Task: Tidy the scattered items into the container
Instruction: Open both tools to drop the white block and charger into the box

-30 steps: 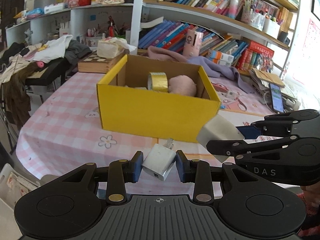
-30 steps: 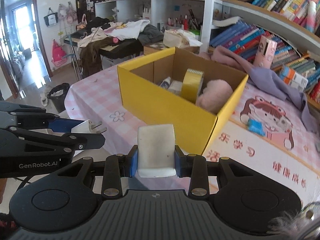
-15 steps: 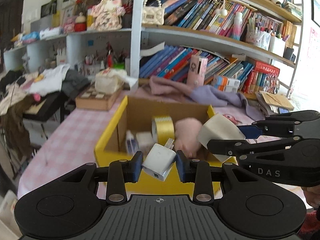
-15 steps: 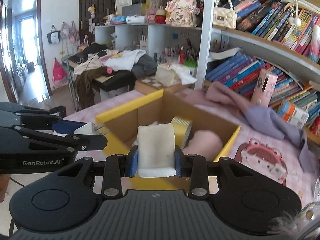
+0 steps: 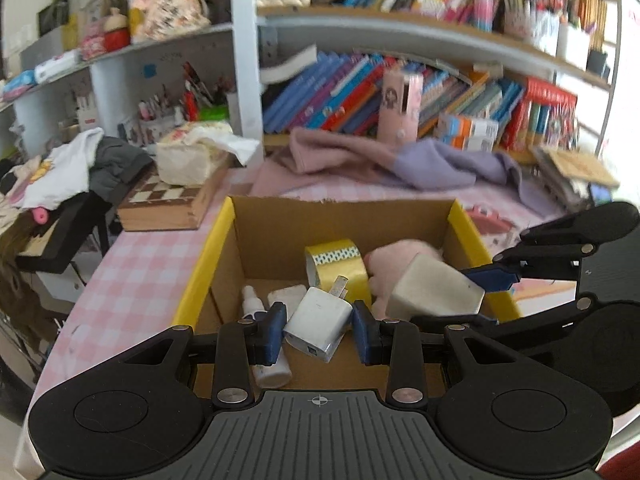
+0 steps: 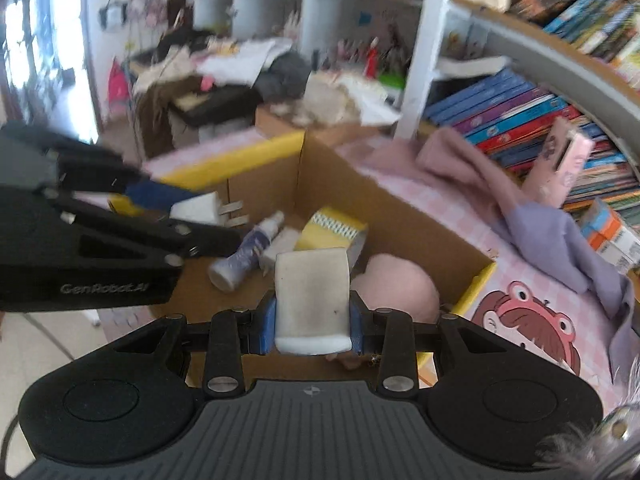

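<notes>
My left gripper is shut on a white plug charger, tilted with its prongs pointing away, above the open yellow cardboard box. My right gripper is shut on a white eraser-like block, also over the box. In the left wrist view the block hangs at the right in the right gripper. In the right wrist view the charger shows at the left. Inside the box lie a yellow tape roll, a pink plush, a small white bottle and a white block.
The box stands on a pink checked tablecloth. Behind it lie a purple cloth, a chessboard box and bookshelves full of books. A side table with piled clothes stands at the left.
Both grippers have travelled forward from in front of the box's yellow wall to above its open top, each still holding its item. The box's inside now shows from above.
</notes>
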Demonstrator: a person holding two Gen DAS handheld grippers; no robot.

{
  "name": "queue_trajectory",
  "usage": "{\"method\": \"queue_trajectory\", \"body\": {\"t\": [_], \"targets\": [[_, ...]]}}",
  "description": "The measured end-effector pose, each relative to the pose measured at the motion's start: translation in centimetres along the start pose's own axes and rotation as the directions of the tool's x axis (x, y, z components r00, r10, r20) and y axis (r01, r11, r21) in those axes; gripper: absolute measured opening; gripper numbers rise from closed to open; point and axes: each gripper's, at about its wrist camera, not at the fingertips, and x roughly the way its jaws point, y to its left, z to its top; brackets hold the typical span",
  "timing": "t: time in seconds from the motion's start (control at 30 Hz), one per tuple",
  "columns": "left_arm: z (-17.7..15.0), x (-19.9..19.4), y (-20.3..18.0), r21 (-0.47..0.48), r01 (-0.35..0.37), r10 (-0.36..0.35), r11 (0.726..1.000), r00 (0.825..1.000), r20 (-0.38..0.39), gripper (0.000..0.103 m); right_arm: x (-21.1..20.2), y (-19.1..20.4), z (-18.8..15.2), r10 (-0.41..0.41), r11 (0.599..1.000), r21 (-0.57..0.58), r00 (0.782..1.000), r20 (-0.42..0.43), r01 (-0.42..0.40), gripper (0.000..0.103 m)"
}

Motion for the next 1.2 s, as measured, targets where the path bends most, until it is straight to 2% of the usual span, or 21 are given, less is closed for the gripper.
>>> {"method": "queue_trajectory", "body": {"t": [0.23, 0.5, 0.77, 1.0, 1.2], "targets": [[0.4, 4.2, 0.2, 0.013, 0.026, -0.024, 1.0, 0.993, -0.113, 0.034, 3.8, 0.1, 0.3, 0.045, 0.995, -0.081, 0.992, -0.121, -0.055, 0.033], [0.2, 6.2, -0.2, 0.024, 0.046, -0.042, 0.999, 0.985, -0.165, 0.034, 6.0, -0.1, 0.2, 0.08, 0.991, -0.087, 0.976, -0.205, -0.099, 0.033], [-0.1, 7.1, 0.0, 0.019, 0.046, -0.042, 0.999, 0.979, -0.2, 0.034, 6.5, -0.2, 0.1, 0.098, 0.991, -0.068, 0.971, -0.217, -0.115, 0.034], [-0.3, 6.9, 0.3, -0.02, 0.05, -0.053, 0.999, 0.98, -0.191, 0.034, 6.3, -0.2, 0.1, 0.087, 0.992, -0.069, 0.974, -0.208, -0.103, 0.035], [0.0, 5.8, 0.5, -0.03, 0.042, -0.046, 0.999, 0.987, -0.157, 0.045, 5.5, -0.4, 0.1, 0.077, 0.995, -0.05, 0.982, -0.172, -0.087, 0.039]]}}
